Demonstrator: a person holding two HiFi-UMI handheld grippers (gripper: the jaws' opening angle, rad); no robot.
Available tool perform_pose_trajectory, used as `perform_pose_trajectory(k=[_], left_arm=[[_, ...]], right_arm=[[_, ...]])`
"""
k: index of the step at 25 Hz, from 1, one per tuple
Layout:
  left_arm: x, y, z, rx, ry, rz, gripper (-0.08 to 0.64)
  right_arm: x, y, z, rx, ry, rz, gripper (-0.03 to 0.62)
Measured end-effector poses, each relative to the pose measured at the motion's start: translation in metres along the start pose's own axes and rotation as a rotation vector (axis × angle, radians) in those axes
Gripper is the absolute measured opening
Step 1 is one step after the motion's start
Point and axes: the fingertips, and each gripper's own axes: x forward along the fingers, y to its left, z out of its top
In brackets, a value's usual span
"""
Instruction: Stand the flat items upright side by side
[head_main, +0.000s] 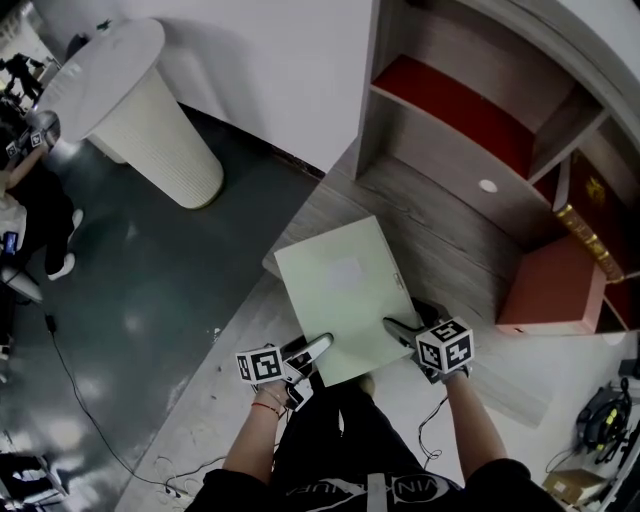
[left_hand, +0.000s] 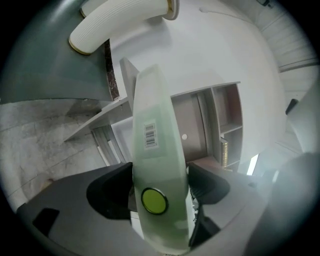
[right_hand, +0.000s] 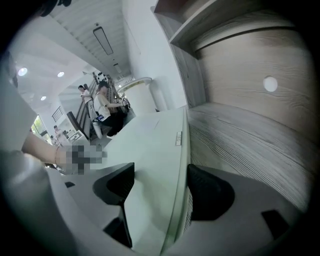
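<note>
Grey-wood shelf unit (head_main: 440, 230), dark floor (head_main: 150, 290) at left. Pale green flat box (head_main: 345, 290) carried roughly level over shelf's front edge. Left gripper (head_main: 318, 347) and right gripper (head_main: 398, 328) both clamped on its near edge. Nothing stood upright yet, so whole placing remains.

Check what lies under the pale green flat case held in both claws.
Beneath the case, the wood-grain shelf floor shows past its far edges, and the person's dark trousers show by its near edge. Anything directly beneath the case is covered.
</note>
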Motion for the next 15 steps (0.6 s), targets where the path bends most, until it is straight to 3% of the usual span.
perform_pose_trajectory(k=[7,15], left_arm=[[0.001,0.008,0.032,-0.051,-0.073,-0.022,0.334],[-0.007,0.001,0.024,-0.021,-0.019,0.014,0.316]], right_arm=[[-0.001,0.006,-0.006,-0.007,0.006,0.007,0.347],[-0.006,0.011,-0.009,-0.018,0.012,0.01,0.343]])
